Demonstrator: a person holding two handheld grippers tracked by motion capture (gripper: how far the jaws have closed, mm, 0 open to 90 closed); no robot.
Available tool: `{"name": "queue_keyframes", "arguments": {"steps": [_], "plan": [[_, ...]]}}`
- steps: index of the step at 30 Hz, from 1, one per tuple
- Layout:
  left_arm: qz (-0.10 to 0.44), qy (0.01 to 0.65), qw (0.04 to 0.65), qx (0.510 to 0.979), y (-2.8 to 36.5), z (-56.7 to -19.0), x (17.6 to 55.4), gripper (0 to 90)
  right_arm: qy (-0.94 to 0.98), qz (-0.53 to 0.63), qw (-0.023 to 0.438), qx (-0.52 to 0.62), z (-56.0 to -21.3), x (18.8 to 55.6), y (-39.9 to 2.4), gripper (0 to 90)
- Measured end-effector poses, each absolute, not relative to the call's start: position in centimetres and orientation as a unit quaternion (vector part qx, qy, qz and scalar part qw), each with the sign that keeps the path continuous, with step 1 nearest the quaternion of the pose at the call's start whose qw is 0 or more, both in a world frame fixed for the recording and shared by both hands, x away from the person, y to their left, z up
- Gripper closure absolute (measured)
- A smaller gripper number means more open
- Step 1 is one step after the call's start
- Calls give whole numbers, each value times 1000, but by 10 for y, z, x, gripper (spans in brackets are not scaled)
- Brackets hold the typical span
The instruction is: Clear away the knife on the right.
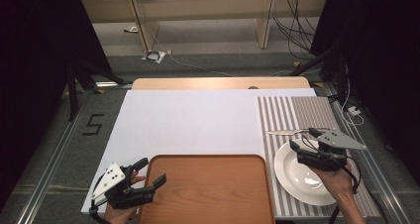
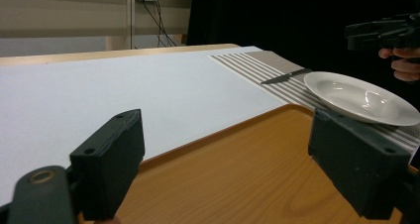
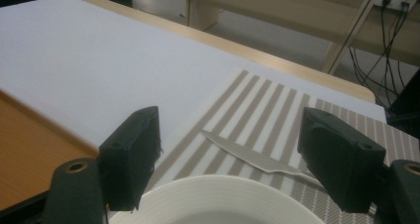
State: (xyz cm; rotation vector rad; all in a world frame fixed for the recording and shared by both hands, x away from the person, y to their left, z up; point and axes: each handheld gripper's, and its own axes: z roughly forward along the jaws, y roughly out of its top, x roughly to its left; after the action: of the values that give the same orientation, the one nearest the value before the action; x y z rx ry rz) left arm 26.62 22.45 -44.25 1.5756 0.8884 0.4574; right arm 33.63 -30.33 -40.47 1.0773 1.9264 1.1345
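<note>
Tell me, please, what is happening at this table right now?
A person holds two grippers over a white-covered table. The right gripper, jaws open, hovers above the round white ceramic plate on the striped placemat, near the silver table knife. The left gripper, jaws open, sits at the left edge of the rectangular wooden tray. Nothing is gripped.

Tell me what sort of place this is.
Probably a lab or recording setup, not a dining room: the table with its plate, knife and tray stands between black curtains, with loose cables on the floor behind.
</note>
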Motion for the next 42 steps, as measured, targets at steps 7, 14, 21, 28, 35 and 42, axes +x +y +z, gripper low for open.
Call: {"name": "queue_keyframes", "arguments": {"steps": [7,14,21,28,35,42], "plan": [[197,383,597,677,225,-442,266,142,756,396,307,421,-399,355,-314,257],[197,383,595,678,225,-443,266,141,778,345,299,432,-397,376,-325,263],[197,386,596,676,225,-443,266,141,800,290,289,438,-392,399,-332,270],[195,385,595,678,224,-444,266,141,822,235,263,447,-399,430,-338,271],[195,386,594,678,225,-444,267,141,835,192,237,459,-408,451,-342,274],[195,385,594,679,225,-444,267,142,854,126,212,458,-415,474,-340,283]]}}
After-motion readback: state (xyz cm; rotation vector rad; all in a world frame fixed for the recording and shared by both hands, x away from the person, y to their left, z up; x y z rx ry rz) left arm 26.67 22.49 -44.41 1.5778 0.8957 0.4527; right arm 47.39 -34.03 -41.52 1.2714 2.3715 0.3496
